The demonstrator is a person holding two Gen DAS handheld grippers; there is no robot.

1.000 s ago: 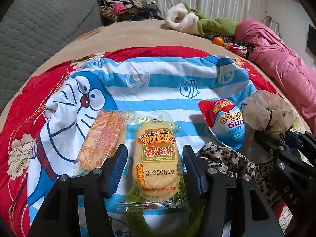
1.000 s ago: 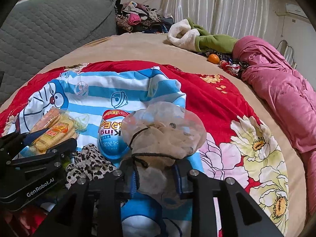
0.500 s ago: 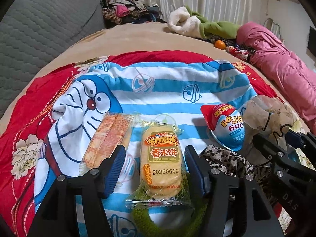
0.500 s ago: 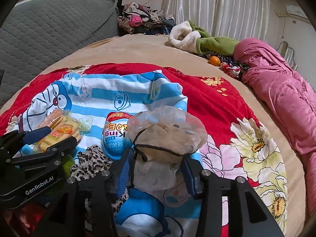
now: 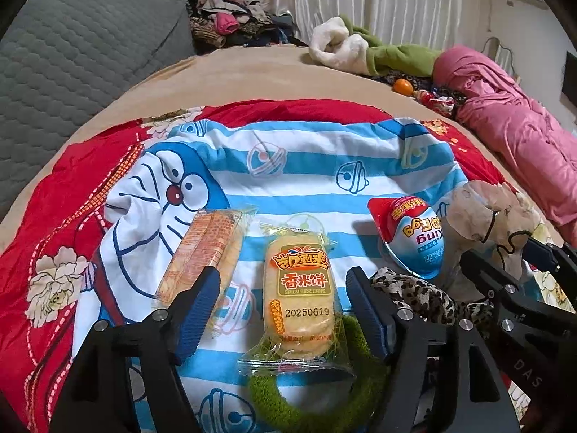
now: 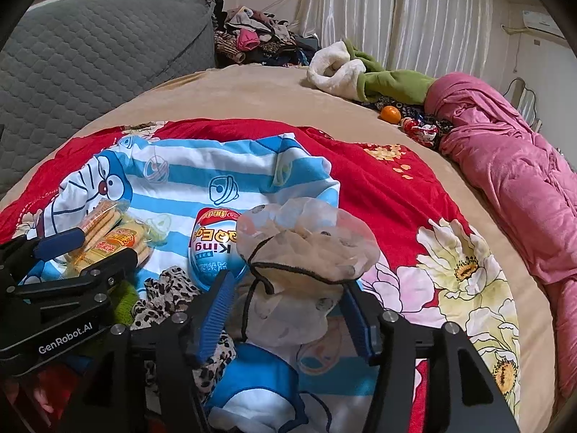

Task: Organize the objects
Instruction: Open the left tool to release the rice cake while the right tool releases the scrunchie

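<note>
Straddling the rice cake packet (image 5: 301, 288), the left tool (image 5: 283, 310) has just been opening, pads clear of its edges. The right tool (image 6: 288, 310), also just opening, brackets the sheer pouch (image 6: 306, 252) untouched. Open striped cloth (image 5: 306, 166) lies beyond.

I see the yellow rice cake packet (image 5: 299, 299) lying flat on the striped cartoon cloth (image 5: 306, 166), its near end over a green hair ring (image 5: 310, 402). An orange cracker packet (image 5: 202, 252) lies beside it; the egg-shaped toy (image 5: 414, 234), leopard scrunchie (image 5: 418, 297) and sheer beige scrunchie (image 6: 306, 252) cluster nearby.
</note>
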